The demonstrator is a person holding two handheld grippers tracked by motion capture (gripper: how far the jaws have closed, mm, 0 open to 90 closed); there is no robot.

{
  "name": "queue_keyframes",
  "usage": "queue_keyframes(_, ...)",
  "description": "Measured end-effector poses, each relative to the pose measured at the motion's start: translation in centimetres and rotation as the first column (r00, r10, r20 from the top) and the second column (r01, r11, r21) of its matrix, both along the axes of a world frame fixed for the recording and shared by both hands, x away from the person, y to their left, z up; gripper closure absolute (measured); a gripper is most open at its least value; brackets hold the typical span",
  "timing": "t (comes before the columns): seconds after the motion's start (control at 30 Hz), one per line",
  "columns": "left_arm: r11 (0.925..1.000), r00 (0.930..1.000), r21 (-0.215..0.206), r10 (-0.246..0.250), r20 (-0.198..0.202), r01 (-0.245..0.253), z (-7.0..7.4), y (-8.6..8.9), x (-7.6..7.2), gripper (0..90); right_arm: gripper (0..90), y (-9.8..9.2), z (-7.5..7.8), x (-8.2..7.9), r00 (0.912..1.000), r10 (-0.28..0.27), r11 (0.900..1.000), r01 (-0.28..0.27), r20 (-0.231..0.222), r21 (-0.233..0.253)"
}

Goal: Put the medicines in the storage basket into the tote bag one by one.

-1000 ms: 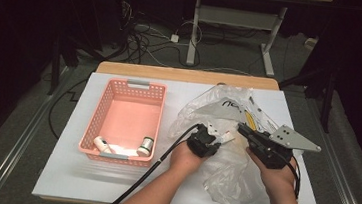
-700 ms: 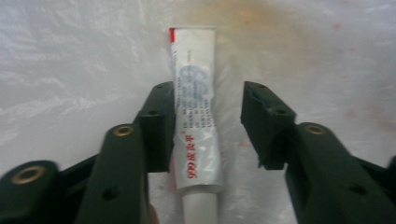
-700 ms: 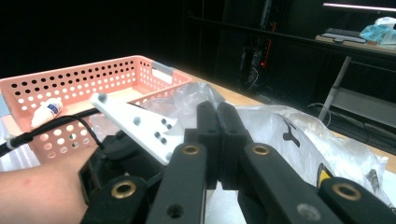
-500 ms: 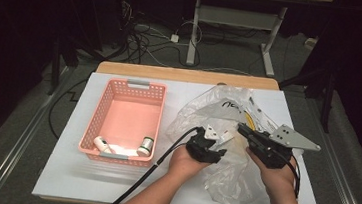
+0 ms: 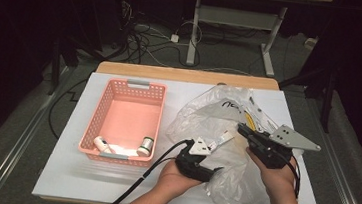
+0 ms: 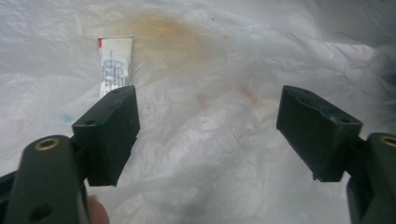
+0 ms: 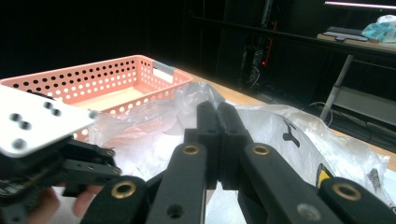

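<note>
A crumpled clear plastic bag (image 5: 214,116) lies on the right half of the white table (image 5: 67,171). My right gripper (image 5: 241,128) reaches in from the right, its jaws shut on a fold of the bag (image 7: 289,126); up close this gripper (image 7: 217,112) shows no gap. My left gripper (image 5: 212,171) lies low at the bag's near edge, pointing right, and stands open. Between the wide-open jaws of the left gripper (image 6: 208,100) is white film (image 6: 210,154), with a small printed sachet (image 6: 114,65) and an orange smear (image 6: 168,37) seen through it.
A pink perforated basket (image 5: 133,85) stands on the table's left half, with a small white bottle (image 5: 102,143) and a small jar (image 5: 146,145) at its near end. The basket (image 7: 116,74) rises behind the bag. Cables trail toward the table's front edge.
My left gripper has dropped back from the bag's upper left side toward the near edge and turned to point right. The right gripper has stayed put, still shut.
</note>
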State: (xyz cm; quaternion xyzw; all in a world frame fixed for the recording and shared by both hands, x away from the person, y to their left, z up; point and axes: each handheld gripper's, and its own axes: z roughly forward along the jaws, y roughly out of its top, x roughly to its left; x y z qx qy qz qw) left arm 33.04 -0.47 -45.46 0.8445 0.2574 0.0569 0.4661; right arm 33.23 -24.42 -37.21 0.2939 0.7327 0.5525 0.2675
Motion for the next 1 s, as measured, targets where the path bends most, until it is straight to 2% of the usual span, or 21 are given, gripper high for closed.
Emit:
queue_keyframes(0.2, 0.9997, 0.9997, -0.004, 0.023, 0.005, -0.023, 0.4, 1.8, -1.3, 14.0, 90.0, 0.1, 0.0, 0.0, 1.0, 0.003, 1.0, -0.003, 0.003, 0.0)
queue_keyframes(0.43, 0.9983, 0.9983, 0.009, 0.058, 0.006, -0.058, 1.1, 3.5, -2.4, 0.0, 90.0, 0.1, -0.1, 0.0, 1.0, 0.004, 1.0, -0.004, 0.001, -0.002)
queue_keyframes(0.7, 0.9975, 0.9972, 0.008, 0.071, 0.027, -0.071, 2.0, 5.4, -3.4, 0.0, 90.0, 0.1, -0.1, 0.0, 1.0, 0.004, 1.0, -0.004, 0.001, -0.003)
queue_keyframes(0.83, 0.9982, 0.998, 0.008, 0.06, 0.02, -0.06, 2.5, 6.2, -4.0, 0.0, 90.0, 0.1, -0.1, 0.0, 1.0, 0.003, 1.0, -0.003, 0.001, -0.003)
queue_keyframes(1.0, 0.9968, 0.9955, 0.003, 0.08, 0.052, -0.08, 3.4, 7.4, -4.9, 0.0, 90.0, 0.1, -0.1, 0.0, 1.0, 0.001, 1.0, -0.001, -0.001, -0.005)
